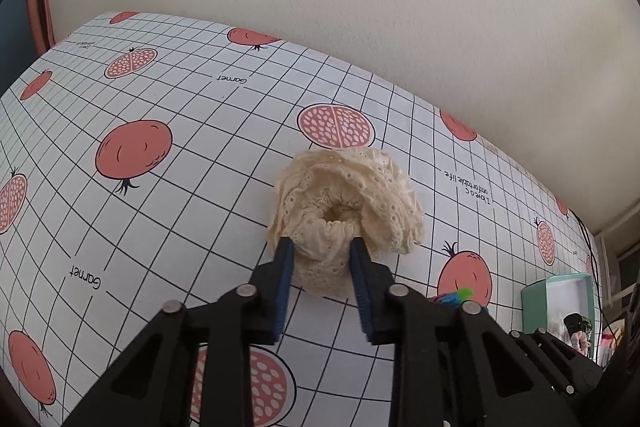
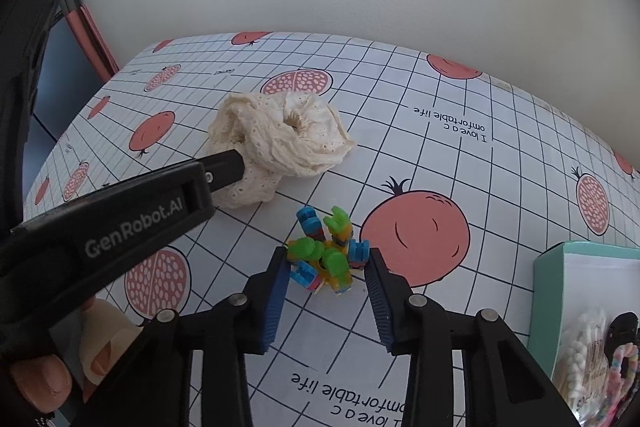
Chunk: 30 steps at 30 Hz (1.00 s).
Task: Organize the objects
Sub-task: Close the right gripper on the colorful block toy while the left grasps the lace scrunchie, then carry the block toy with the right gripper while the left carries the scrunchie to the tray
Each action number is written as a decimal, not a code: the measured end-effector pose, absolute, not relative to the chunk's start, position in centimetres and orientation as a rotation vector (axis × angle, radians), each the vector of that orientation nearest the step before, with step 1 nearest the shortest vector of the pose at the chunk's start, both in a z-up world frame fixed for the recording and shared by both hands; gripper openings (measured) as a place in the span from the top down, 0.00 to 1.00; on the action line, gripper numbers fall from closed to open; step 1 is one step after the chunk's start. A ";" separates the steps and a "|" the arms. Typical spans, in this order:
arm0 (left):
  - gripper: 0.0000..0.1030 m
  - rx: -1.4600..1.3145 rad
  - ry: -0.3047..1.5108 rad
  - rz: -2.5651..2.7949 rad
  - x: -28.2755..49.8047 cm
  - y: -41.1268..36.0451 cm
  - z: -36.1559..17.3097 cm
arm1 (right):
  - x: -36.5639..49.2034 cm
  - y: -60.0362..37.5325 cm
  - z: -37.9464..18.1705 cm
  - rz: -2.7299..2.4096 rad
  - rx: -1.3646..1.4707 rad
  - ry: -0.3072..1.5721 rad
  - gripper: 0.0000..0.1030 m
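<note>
Cream eyelet lace, bunched into a scrunchie [image 1: 344,203], sits mid-table with the left gripper [image 1: 322,245] closed on its near fold, the blue pads pressing fabric from both sides. In the right wrist view the scrunchie [image 2: 280,139] lies just beyond a cluster of green, blue and orange plastic blocks [image 2: 326,253], which stands between the parted fingers of the right gripper [image 2: 328,263]; whether the pads touch it cannot be told. A mint-green box [image 2: 560,291] holding cotton swabs and beaded bands occupies the table's right edge, near the blocks. Bare tablecloth [image 1: 168,219], white with a black grid and pomegranate prints, stretches to the left and toward the far edge, which meets a plain off-white wall [image 1: 360,7]. A coral-trimmed panel [image 2: 90,39] stands at the far left corner.
</note>
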<state>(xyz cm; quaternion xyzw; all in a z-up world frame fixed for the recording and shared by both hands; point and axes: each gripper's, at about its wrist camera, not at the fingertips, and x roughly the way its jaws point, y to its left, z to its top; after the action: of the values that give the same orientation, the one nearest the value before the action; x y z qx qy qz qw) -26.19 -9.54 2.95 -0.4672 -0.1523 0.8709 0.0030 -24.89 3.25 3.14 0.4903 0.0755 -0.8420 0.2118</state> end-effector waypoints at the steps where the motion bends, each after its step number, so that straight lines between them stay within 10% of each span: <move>1: 0.76 -1.466 -0.476 2.729 -26.2 -9.5 2.9 | -24.9 3.3 3.1 -2.340 1.363 0.210 0.60; 9: 0.93 -1.453 -0.464 2.712 -26.1 -9.1 3.1 | -24.9 3.6 3.2 -2.339 1.368 0.206 0.60; 30: 0.95 -1.332 -0.488 2.744 -22.8 -6.9 8.8 | -21.8 8.4 8.7 -2.420 1.303 0.199 0.60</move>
<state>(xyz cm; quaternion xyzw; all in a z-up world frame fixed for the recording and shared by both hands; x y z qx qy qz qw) -22.85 -6.94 8.84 -0.4311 -0.1580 0.8880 0.0265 -21.81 8.37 8.65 0.4642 0.0710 -0.8618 0.1917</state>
